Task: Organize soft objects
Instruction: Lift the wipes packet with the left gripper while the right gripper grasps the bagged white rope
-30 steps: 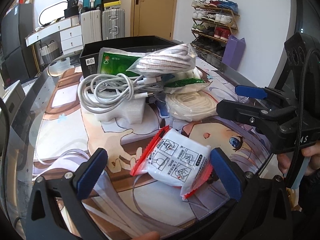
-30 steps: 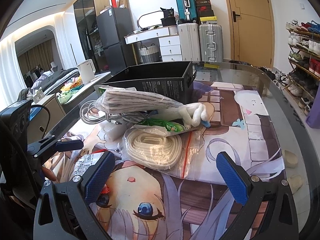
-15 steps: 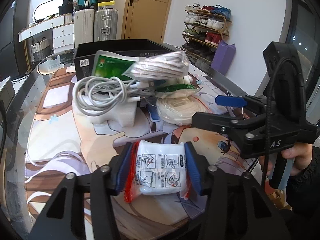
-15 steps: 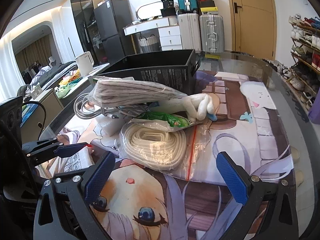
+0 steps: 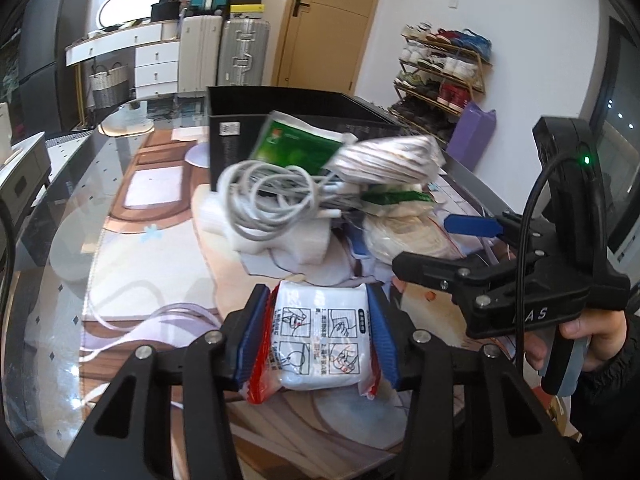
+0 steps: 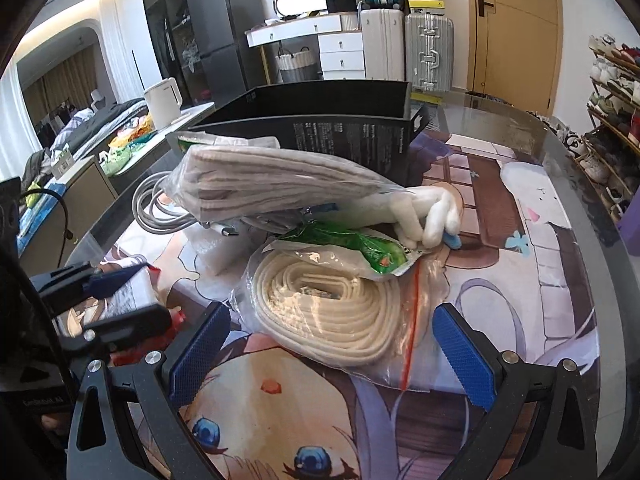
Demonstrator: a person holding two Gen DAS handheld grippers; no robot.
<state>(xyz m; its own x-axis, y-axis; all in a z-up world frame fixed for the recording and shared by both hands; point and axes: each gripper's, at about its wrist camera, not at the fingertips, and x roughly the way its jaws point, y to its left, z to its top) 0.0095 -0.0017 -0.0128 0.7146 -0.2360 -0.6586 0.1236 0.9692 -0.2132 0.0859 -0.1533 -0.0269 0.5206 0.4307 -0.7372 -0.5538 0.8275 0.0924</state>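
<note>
A white packet [image 5: 320, 360] with printed drawings and red zip edges sits squeezed between the blue pads of my left gripper [image 5: 316, 320], which is shut on it just above the printed mat. The same packet [image 6: 134, 294] shows at the left in the right wrist view. My right gripper [image 6: 332, 354] stands open, its pads on either side of the near end of a clear zip bag holding a coil of cream rope [image 6: 328, 312], without touching it. Behind lies a pile: a bagged striped cloth [image 6: 272, 184], a green packet [image 6: 356, 246], a white plush piece [image 6: 428, 216] and a grey cable [image 5: 268, 196].
An open black box [image 6: 340, 128] stands behind the pile. White foam [image 5: 304, 240] lies under the cable. The printed mat [image 6: 540, 280] covers a glass table whose rounded edge [image 6: 600, 208] runs along the right. A hand [image 5: 592, 332] holds the right gripper's handle.
My left gripper's jaws closed from wide open onto the white packet and raised it slightly. The right gripper moved forward, so the rope bag now lies between its pads.
</note>
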